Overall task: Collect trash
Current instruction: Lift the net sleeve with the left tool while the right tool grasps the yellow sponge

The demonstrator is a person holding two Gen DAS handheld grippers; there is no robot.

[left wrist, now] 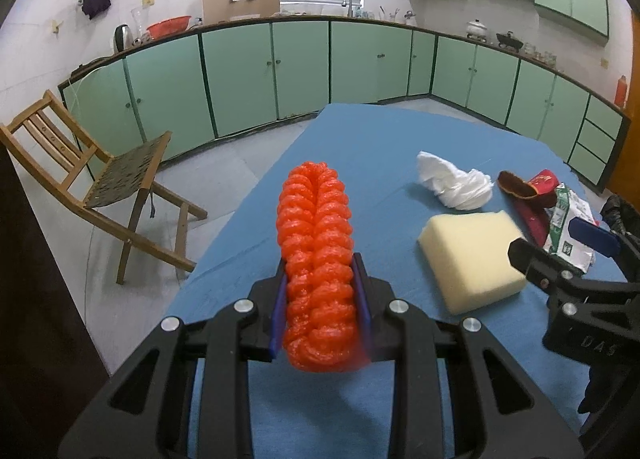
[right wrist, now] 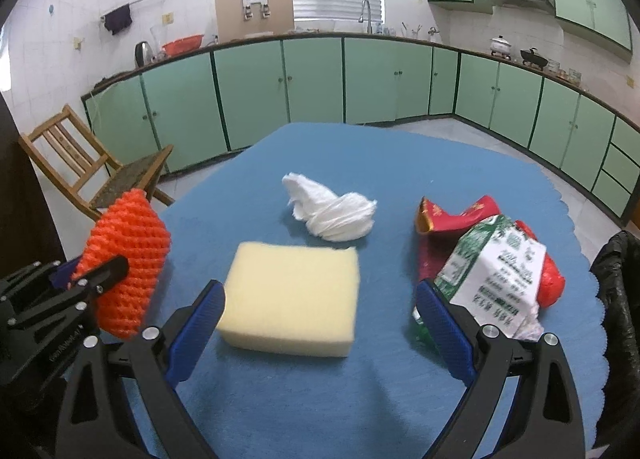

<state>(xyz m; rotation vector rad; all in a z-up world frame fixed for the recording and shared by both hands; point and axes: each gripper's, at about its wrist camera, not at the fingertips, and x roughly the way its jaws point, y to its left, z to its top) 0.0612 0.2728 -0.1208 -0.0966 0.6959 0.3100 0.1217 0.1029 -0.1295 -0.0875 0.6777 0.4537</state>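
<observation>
Left wrist view: left gripper (left wrist: 320, 299) is clamped on the orange foam net (left wrist: 316, 251); right gripper (right wrist: 320, 323), spread wide, should probably take the sponge (right wrist: 292, 295) next.

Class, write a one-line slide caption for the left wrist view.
Left gripper clamps orange foam netting above the blue table; sponge and tissue wait.
</observation>
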